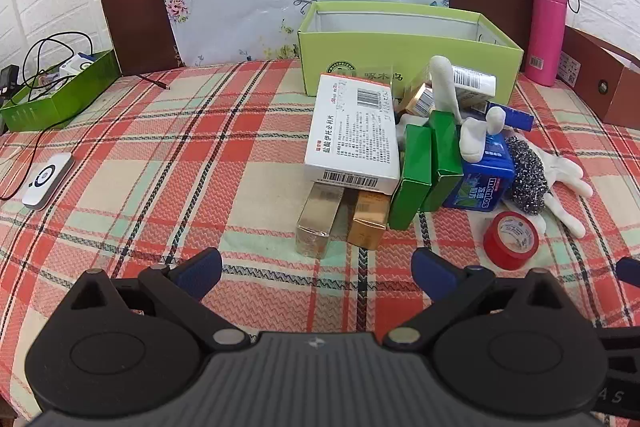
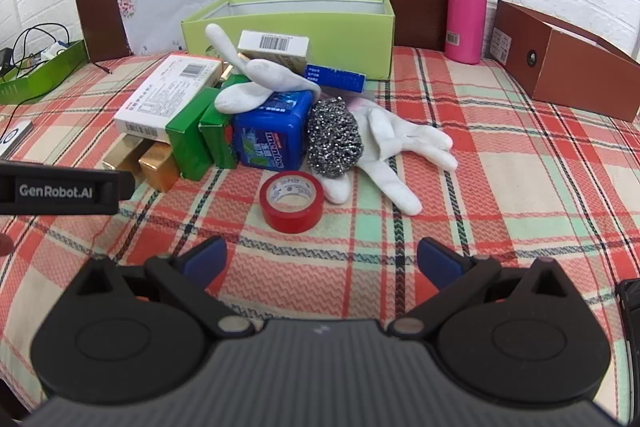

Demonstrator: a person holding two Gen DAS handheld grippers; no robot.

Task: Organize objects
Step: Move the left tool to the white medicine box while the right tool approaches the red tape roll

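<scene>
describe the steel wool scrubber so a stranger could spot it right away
Start at the light green open box at the back of the plaid cloth. In the pile before it, right of the blue mentos tub, sits the scrubber on a white glove: the only glittery grey metal ball.

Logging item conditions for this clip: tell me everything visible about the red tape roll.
The red tape roll is a short, wide ring of glossy red tape around a white printed core, hollow through the middle. It lies flat on the plaid cloth, opening upward, at the front of the pile. It sits in front of the blue Mentos box and the metal scouring ball, with a white glove fingertip right beside its far edge; contact there is unclear. Neither gripper touches it.
</scene>
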